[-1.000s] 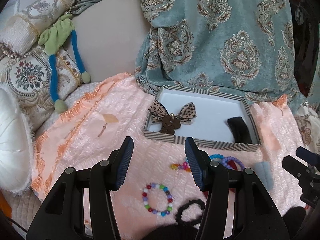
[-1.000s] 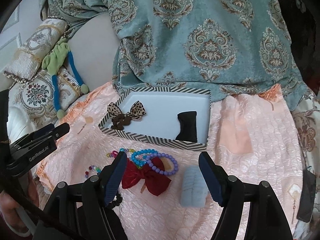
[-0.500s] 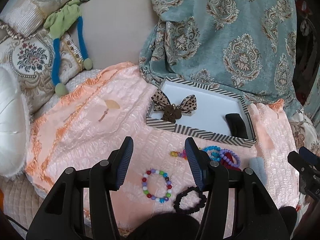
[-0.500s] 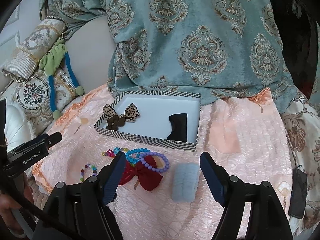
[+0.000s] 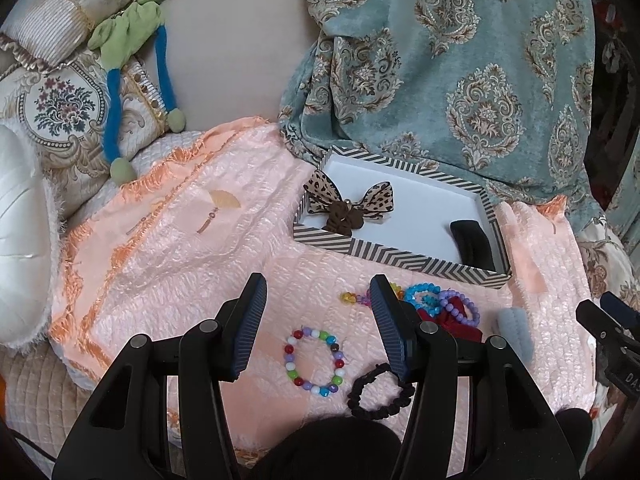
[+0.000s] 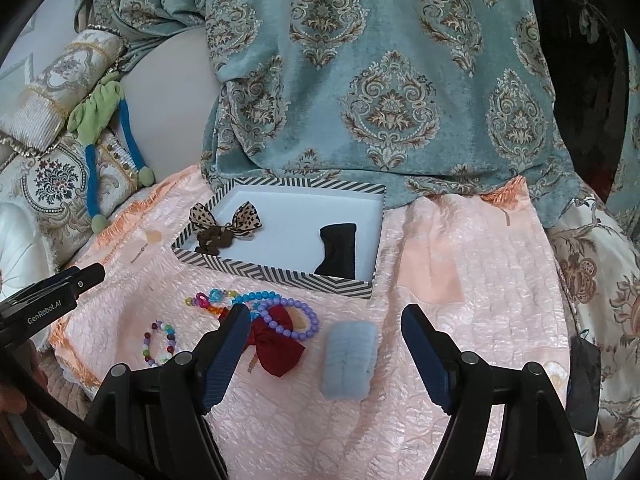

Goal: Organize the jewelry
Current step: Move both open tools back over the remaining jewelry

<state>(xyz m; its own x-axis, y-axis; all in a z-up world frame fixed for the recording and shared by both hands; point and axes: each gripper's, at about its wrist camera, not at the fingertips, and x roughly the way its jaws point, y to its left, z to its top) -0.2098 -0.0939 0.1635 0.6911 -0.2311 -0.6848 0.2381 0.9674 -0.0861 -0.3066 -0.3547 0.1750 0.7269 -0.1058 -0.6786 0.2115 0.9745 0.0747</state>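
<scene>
A striped box (image 5: 394,257) (image 6: 276,274) on the pink cloth holds a leopard bow (image 5: 348,200) (image 6: 228,220) and a black band (image 5: 472,244) (image 6: 338,250). In front of it lie a multicoloured bead bracelet (image 5: 314,358) (image 6: 160,342), a black scrunchie (image 5: 380,392), blue and purple bracelets (image 6: 280,312) (image 5: 440,304), a red bow (image 6: 276,344) and a pale blue fuzzy clip (image 6: 350,360) (image 5: 516,334). My left gripper (image 5: 318,320) is open and empty above the bead bracelet. My right gripper (image 6: 324,344) is open and empty above the fuzzy clip.
A teal patterned blanket (image 6: 380,80) drapes behind the box. Embroidered cushions (image 5: 60,108) and a green and blue fabric toy (image 5: 128,40) lie at the left. The pink cloth (image 6: 480,272) covers the seat.
Both grippers have pulled back and up slightly, so the box and jewelry sit farther away. Both stay open and empty. No item has moved.
</scene>
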